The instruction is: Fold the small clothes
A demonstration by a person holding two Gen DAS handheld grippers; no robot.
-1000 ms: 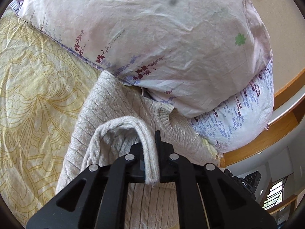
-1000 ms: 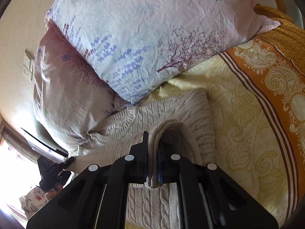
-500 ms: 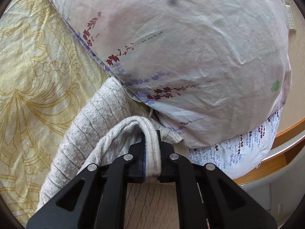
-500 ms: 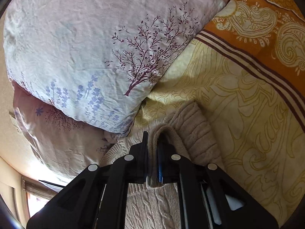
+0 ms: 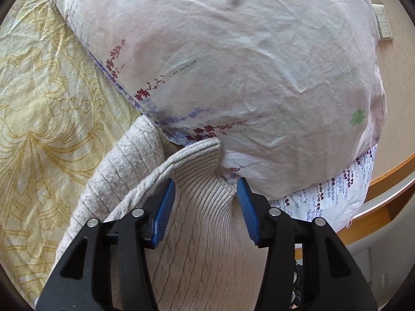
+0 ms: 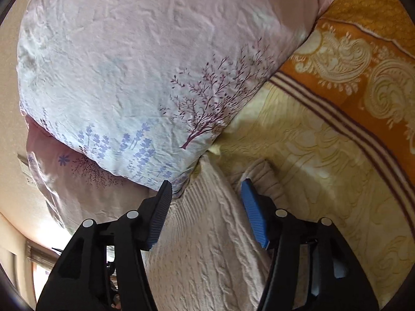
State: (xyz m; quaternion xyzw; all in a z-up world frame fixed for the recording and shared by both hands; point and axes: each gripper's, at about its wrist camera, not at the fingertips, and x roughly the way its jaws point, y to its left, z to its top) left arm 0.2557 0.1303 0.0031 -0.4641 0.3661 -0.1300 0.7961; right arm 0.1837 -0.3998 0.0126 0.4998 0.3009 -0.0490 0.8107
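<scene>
- Both grippers stand with their jaws apart, having just been opening: the left gripper [image 5: 206,199] straddles the ribbed hem of the beige cable-knit sweater [image 5: 197,254], and the right gripper [image 6: 206,202] straddles the matching edge on its side. The knit lies between the blue pads [image 5: 163,212] in each view, but nothing is pinched; the cloth looks released.
- To do this release well, I would draw each hand straight back along its fingers, so that no pad drags the ribbing and undoes the fold. Clearing both sides together should keep the folded edge square.
- A light press on the fold after the pull-out may be wise: thick knit tends to spring up, and the left-hand corner [image 5: 205,153] already stands a little proud.
- Nearest the cameras, the sweater shows a soft cable pattern running lengthwise and a finer rib band at its far edge; a doubled layer curls out to the left in the left wrist view, so it looks folded over at least once.
- It lies on the pale yellow bedspread with gold scroll print [image 5: 39,119], its far edge touching, and partly tucked under, the white pillow printed with purple flowers and dark red twigs [image 5: 233,77].
- That crowding is the main risk: the hem may catch against the pillow and bunch.
- Farther right, the right wrist view shows an orange blanket with cream paisley and striped border [image 6: 350,59], well clear of the sweater.
</scene>
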